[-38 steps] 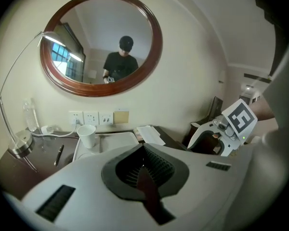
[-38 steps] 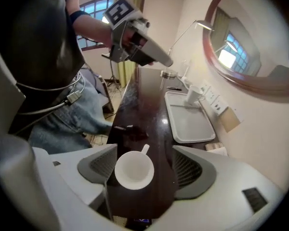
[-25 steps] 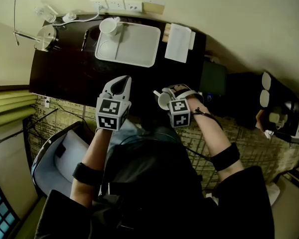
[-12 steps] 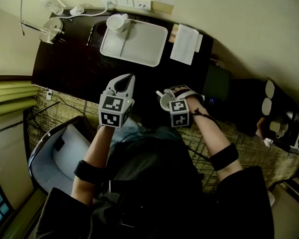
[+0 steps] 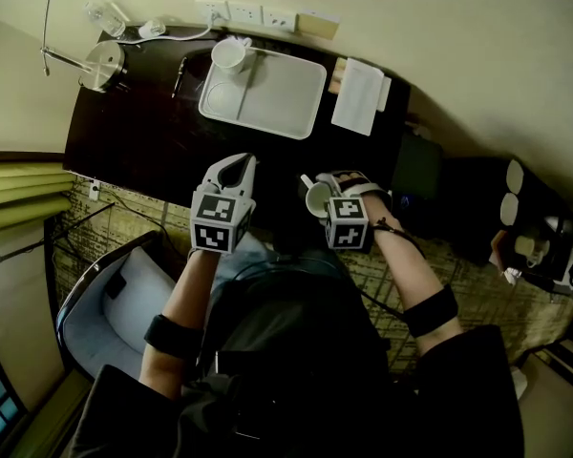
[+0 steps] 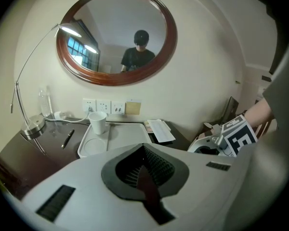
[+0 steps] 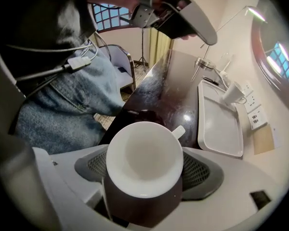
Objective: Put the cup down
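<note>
Two white cups are in sight, and both are empty. One cup sits between the pads of the right hand-held gripper, which touch it on both sides. These jaws have just been closing on it and stand fairly wide round its body. In the right gripper view its mouth faces the camera, its bare white inside shows, and its small handle points to the upper right. In the head view this cup is near the middle of the frame, over the near edge of the dark tabletop. Whether its base touches the wood cannot be told.

The second cup stands upright on the upper left corner of a white tray in the upper middle of the head view. Just below that cup the tray has a round recess with nothing in it, and the rest of the tray is bare.

To the left of the held cup, well apart from it, the left hand-held gripper has its jaws pressed together with nothing between them.
</note>
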